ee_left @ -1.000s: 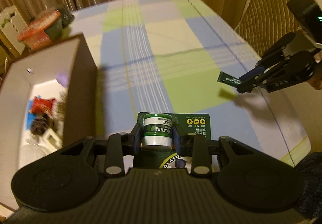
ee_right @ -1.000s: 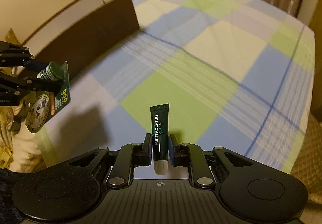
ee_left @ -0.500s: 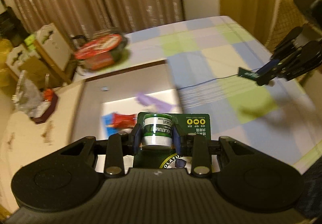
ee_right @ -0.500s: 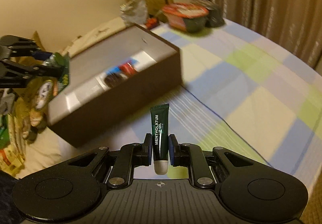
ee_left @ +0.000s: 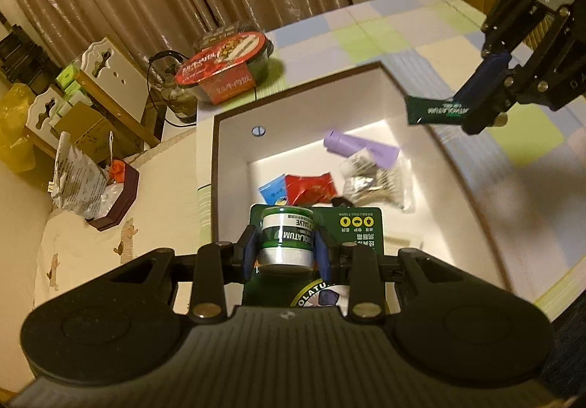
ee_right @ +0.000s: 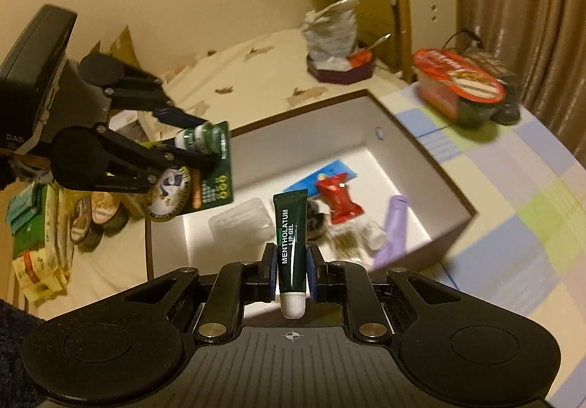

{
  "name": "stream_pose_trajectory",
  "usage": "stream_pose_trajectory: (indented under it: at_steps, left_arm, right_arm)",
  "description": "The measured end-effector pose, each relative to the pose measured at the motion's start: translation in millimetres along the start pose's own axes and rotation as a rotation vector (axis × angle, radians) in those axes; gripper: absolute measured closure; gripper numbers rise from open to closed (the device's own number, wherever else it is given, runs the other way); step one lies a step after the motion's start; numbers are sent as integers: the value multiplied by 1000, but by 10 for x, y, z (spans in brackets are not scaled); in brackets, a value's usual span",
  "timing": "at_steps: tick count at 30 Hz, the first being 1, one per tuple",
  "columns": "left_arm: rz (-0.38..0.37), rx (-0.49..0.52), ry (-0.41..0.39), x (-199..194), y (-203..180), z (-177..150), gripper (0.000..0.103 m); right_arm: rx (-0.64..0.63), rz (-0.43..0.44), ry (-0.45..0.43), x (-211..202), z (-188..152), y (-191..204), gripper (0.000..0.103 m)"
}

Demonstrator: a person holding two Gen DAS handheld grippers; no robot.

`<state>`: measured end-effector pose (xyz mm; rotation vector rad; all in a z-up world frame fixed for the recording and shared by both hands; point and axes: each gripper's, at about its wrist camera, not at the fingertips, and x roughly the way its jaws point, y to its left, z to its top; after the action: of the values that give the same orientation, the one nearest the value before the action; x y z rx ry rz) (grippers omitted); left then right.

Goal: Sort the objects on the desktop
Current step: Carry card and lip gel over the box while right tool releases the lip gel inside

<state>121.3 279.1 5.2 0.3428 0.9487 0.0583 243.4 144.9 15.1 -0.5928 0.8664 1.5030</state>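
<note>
My left gripper (ee_left: pixel 285 254) is shut on a green salve jar on its green backing card (ee_left: pixel 287 237), held above the near end of an open brown box (ee_left: pixel 234 115). In the right wrist view the same salve pack (ee_right: pixel 205 137) hangs over the box's left rim (ee_right: pixel 293 111). My right gripper (ee_right: pixel 291 270) is shut on a dark green lip gel tube (ee_right: pixel 291 232), pointing up, over the box's near edge. From the left wrist, that tube (ee_left: pixel 436 111) hovers above the box's right wall. The box holds a purple tube (ee_left: pixel 360 148), a red packet (ee_left: pixel 311 186) and clear bags.
A red-lidded food bowl (ee_left: pixel 227 67) stands behind the box on the checked tablecloth (ee_left: pixel 531 137). A cream bedcover (ee_left: pixel 121 206) left of the box carries a dark tray with crumpled bags (ee_left: pixel 110 188). Snack packets (ee_right: pixel 33 243) pile at the far left. Curtains hang behind.
Both grippers have swung from over the open tablecloth towards the box and now hold their items above it. Neither grip has altered.
</note>
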Motion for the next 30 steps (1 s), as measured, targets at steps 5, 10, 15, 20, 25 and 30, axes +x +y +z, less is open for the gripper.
stream_pose_trajectory:
  at_steps: [5, 10, 15, 20, 25, 30]
  left_arm:
    - [-17, 47, 16, 141, 75, -97, 75]
    - [-47, 92, 18, 236, 108, -172, 75]
    - [-78, 134, 15, 310, 119, -207, 75]
    - [-101, 150, 9, 354, 146, -240, 75]
    - [-109, 152, 0, 381, 187, -250, 75]
    - [-121, 153, -3, 406, 214, -264, 75]
  right_arm:
    - [-24, 29, 57, 273, 102, 223, 88]
    - [-59, 43, 130, 506, 90, 410, 88]
    - [-79, 43, 190, 699, 67, 515, 88]
    - [-93, 47, 239, 886, 39, 568, 88]
    - [-86, 56, 279, 1081, 43, 594, 88]
    - [-79, 70, 321, 1265, 5, 585, 88]
